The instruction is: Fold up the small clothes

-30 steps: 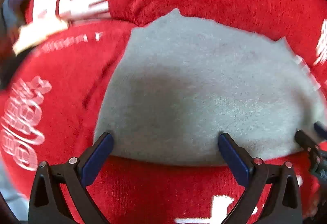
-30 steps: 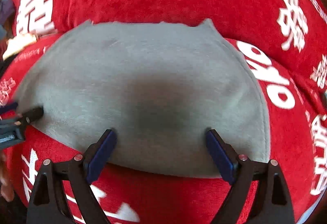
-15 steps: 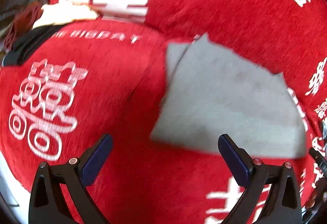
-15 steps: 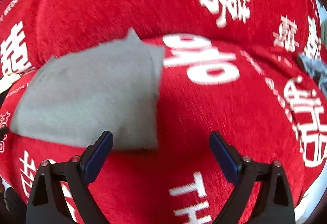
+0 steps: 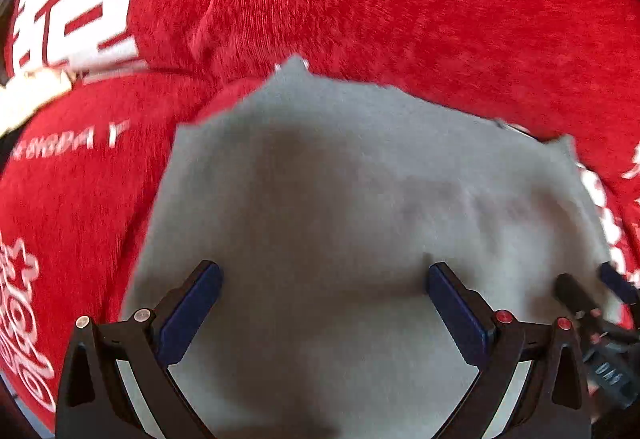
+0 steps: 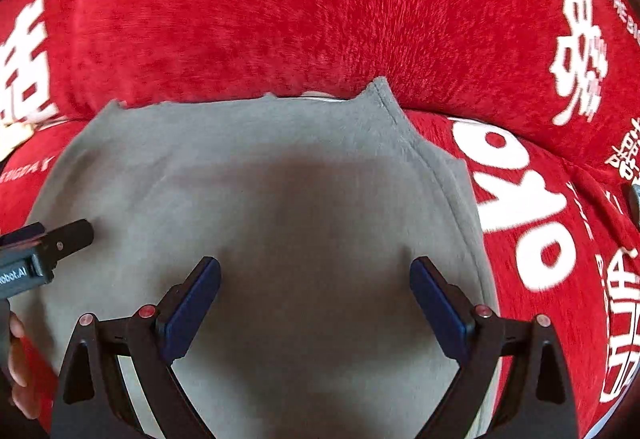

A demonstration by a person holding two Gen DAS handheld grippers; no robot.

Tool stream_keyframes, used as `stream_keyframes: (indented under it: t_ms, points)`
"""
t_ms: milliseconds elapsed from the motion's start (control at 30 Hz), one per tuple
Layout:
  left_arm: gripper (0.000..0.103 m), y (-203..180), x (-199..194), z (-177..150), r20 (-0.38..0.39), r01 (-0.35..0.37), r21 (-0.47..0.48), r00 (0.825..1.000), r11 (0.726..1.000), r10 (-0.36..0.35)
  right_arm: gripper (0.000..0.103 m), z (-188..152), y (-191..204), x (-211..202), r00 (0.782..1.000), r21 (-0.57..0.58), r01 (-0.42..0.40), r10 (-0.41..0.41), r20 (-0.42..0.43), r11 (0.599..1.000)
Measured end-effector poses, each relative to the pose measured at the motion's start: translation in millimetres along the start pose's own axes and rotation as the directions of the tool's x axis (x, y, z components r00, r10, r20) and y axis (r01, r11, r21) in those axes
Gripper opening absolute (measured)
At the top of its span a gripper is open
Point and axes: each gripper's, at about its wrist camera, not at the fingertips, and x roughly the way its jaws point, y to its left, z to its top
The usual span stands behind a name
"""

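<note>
Blurring grey garment [image 5: 340,199] edges

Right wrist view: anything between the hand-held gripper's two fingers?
Only the grey garment, lying flat on the red printed cover, shows in the gap of the open right hand-held gripper; its pads do not pinch it.

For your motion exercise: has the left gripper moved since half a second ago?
Yes. The left gripper has swung right, back over the grey folded cloth; the red cover's white lettering slid leftward in its view.
</note>
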Motion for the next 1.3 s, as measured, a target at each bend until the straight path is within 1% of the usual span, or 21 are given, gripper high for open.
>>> stream_keyframes:
  t_ms: [67, 167, 267, 400, 467, 500, 567, 633, 700, 733, 800, 833, 933, 1000, 1067, 1133, 1167, 1200, 1233, 1267, 1300]
  points:
    - [0.103, 1.8, 12.5, 17.4, -0.019, 0.005, -0.006, 1.000, 1.000, -0.005, 0.097, 16.9, -8.8, 15.3, 1.000, 0.018, -0.002, 0.002, -0.011, 1.000]
    - [0.103, 3.9, 23.3, 37.7, -0.019, -0.027, -0.012, 0.999, 1.000, 0.027, 0.097, 43.5, -19.0, 35.5, 0.999, 0.067, -0.021, 0.024, -0.036, 0.998]
    - [0.103, 5.9, 42.1, 58.9, -0.049, -0.047, -0.003, 0.998, 0.999, 0.047, 0.097, 63.4, -25.6, 57.1, 0.997, 0.092, -0.020, 0.026, -0.073, 0.996]
    - [0.103, 19.4, 45.4, 72.0, -0.058, -0.012, -0.040, 0.998, 0.999, 0.010, 0.097, 75.4, -28.3, 68.9, 0.997, 0.084, -0.014, 0.021, -0.077, 0.996]
    - [0.103, 31.7, 37.7, 71.9, -0.058, -0.036, -0.061, 0.998, 0.998, 0.032, 0.097, 72.3, -38.5, 63.2, 0.998, 0.142, -0.004, 0.013, -0.069, 0.990]
    - [0.103, 43.3, 29.0, 67.5, -0.051, -0.029, -0.084, 0.998, 0.996, 0.024, 0.097, 68.0, -45.1, 56.5, 0.999, 0.181, 0.009, 0.000, -0.053, 0.984]
    - [0.103, 72.0, 1.6, 49.5, -0.004, 0.004, -0.134, 1.000, 0.991, -0.004, 0.097, 49.4, -56.6, 31.7, 1.000, 0.242, 0.006, -0.008, 0.005, 0.970]
    - [0.103, 95.8, -19.6, 29.5, 0.040, 0.038, -0.154, 0.999, 0.987, -0.032, 0.097, 26.9, -56.8, 7.7, 0.999, 0.226, -0.019, 0.008, 0.048, 0.974]
    - [0.103, 124.2, -28.9, 4.3, 0.034, 0.083, -0.181, 0.996, 0.980, -0.078, 0.097, 7.8, -51.7, -9.3, 0.997, 0.197, -0.023, 0.009, 0.074, 0.980]
    - [0.103, 135.7, -25.4, -7.4, -0.001, 0.128, -0.204, 0.991, 0.971, -0.130, 0.097, -3.1, -46.2, -18.0, 0.996, 0.185, -0.020, 0.003, 0.091, 0.983]
    - [0.103, 145.3, -15.6, -20.7, -0.050, 0.181, -0.239, 0.979, 0.954, -0.198, 0.097, -15.4, -33.0, -25.6, 0.994, 0.165, -0.024, 0.007, 0.105, 0.986]
    - [0.103, 146.6, -11.9, -24.5, -0.062, 0.198, -0.255, 0.974, 0.946, -0.220, 0.097, -14.7, -25.7, -26.0, 0.995, 0.153, -0.030, 0.014, 0.103, 0.988]
    - [0.103, 136.5, -6.2, -29.6, -0.056, 0.304, -0.322, 0.939, 0.896, -0.339, 0.097, -22.6, -3.0, -24.6, 0.996, 0.097, -0.042, 0.034, 0.084, 0.994]
    - [0.103, 117.5, -6.9, -23.8, -0.041, 0.295, -0.270, 0.948, 0.917, -0.317, 0.097, -25.1, 14.9, -22.9, 0.997, 0.045, -0.036, 0.032, 0.075, 0.998]
    - [0.103, 91.5, -0.4, -15.1, -0.059, 0.231, -0.183, 0.968, 0.955, -0.246, 0.097, -21.1, 29.7, -19.2, 0.998, -0.020, -0.028, 0.030, 0.061, 0.999]
    - [0.102, 77.9, 2.0, -12.2, -0.058, 0.185, -0.146, 0.979, 0.972, -0.195, 0.098, -22.4, 41.4, -10.4, 0.999, -0.067, 0.010, -0.007, 0.045, 0.998]
    - [0.097, 76.2, 3.1, -9.9, -0.059, 0.184, -0.143, 0.979, 0.972, -0.194, 0.099, -23.3, 44.0, -9.3, 0.998, -0.060, 0.019, -0.015, 0.069, 0.998]
    - [0.079, 73.1, -0.9, -8.7, -0.049, 0.187, -0.136, 0.980, 0.973, -0.195, 0.101, -24.3, 44.3, -8.7, 0.997, -0.045, 0.024, -0.020, 0.080, 0.999]
    - [0.053, 71.6, -6.3, -8.2, -0.038, 0.195, -0.125, 0.979, 0.973, -0.201, 0.102, -25.7, 43.2, -7.1, 0.996, -0.026, 0.021, -0.018, 0.082, 0.999]
    - [0.042, 68.2, -10.8, -5.4, -0.038, 0.209, -0.117, 0.976, 0.971, -0.214, 0.102, -27.1, 43.4, -8.1, 0.996, -0.015, 0.017, -0.016, 0.088, 1.000]
    - [0.036, 68.1, -12.7, -3.8, -0.048, 0.240, -0.115, 0.968, 0.964, -0.247, 0.102, -27.7, 44.5, -8.5, 0.996, -0.016, 0.019, -0.017, 0.090, 1.000]
